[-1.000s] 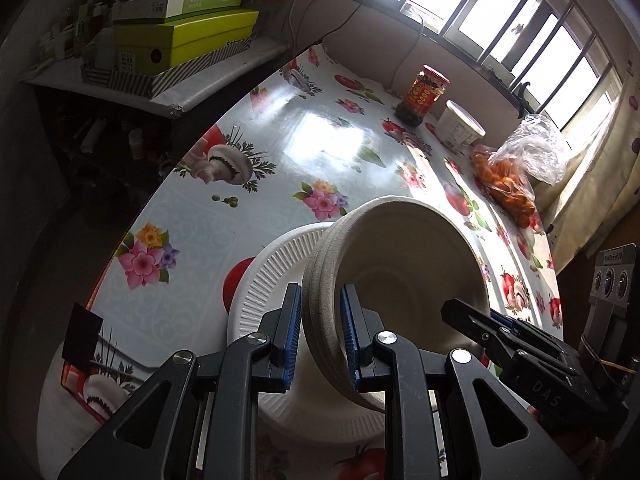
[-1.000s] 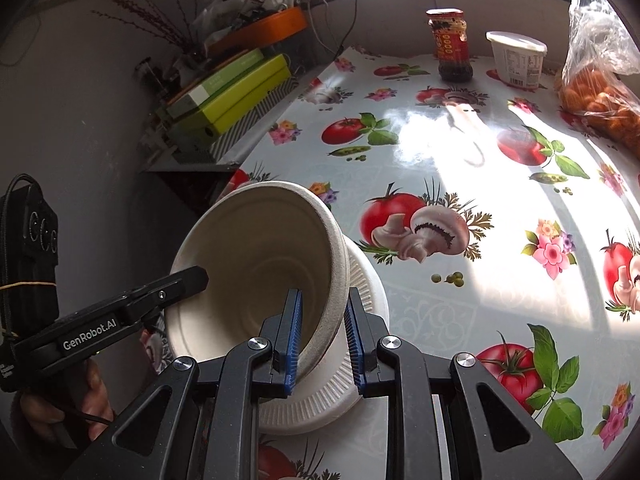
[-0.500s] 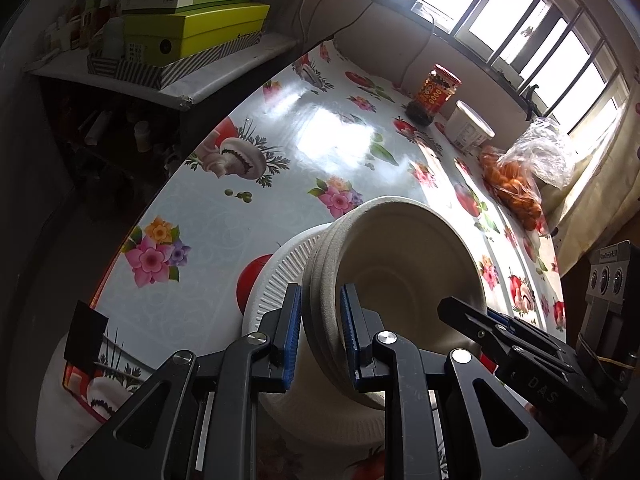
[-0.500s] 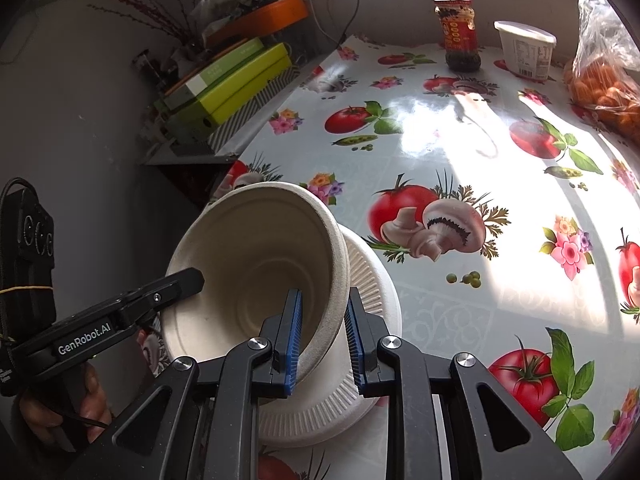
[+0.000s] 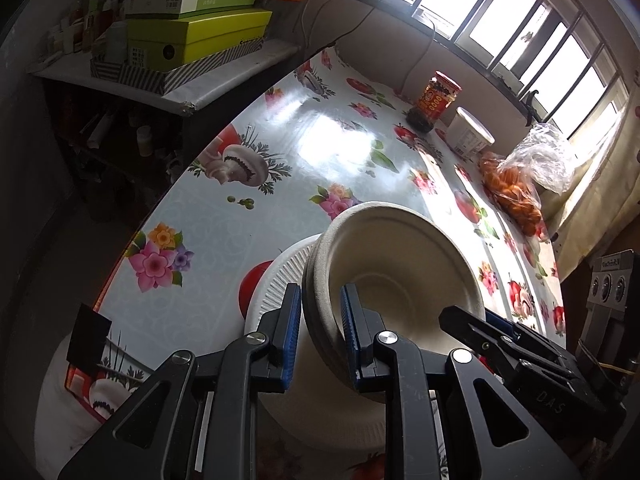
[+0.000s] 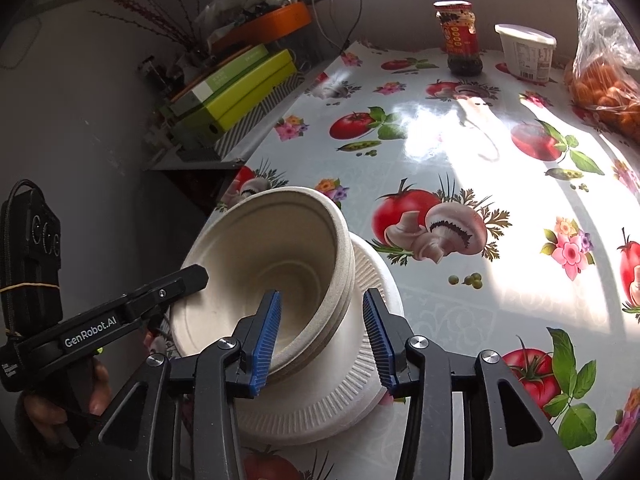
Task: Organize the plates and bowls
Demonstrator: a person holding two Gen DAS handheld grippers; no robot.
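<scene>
A stack of beige paper bowls point(image 5: 392, 276) point(image 6: 264, 276) sits tilted on a stack of white ribbed paper plates point(image 5: 276, 284) point(image 6: 360, 384) near the table's front edge. My left gripper point(image 5: 320, 332) is shut on the left rim of the bowl stack. My right gripper point(image 6: 324, 340) is open, its jaws standing apart on either side of the right rim without touching it. Each gripper shows in the other's view.
The floral tablecloth point(image 6: 500, 184) stretches away behind the stack. A red sauce jar point(image 6: 460, 36), a white tub point(image 6: 524, 56) and a bag of oranges point(image 6: 604, 88) stand by the window. Green boxes point(image 5: 196, 36) lie on a side shelf at left.
My right gripper has opened and let go of the bowl rim. The left gripper still holds its side, and the bowl stack has settled lower on the plates.
</scene>
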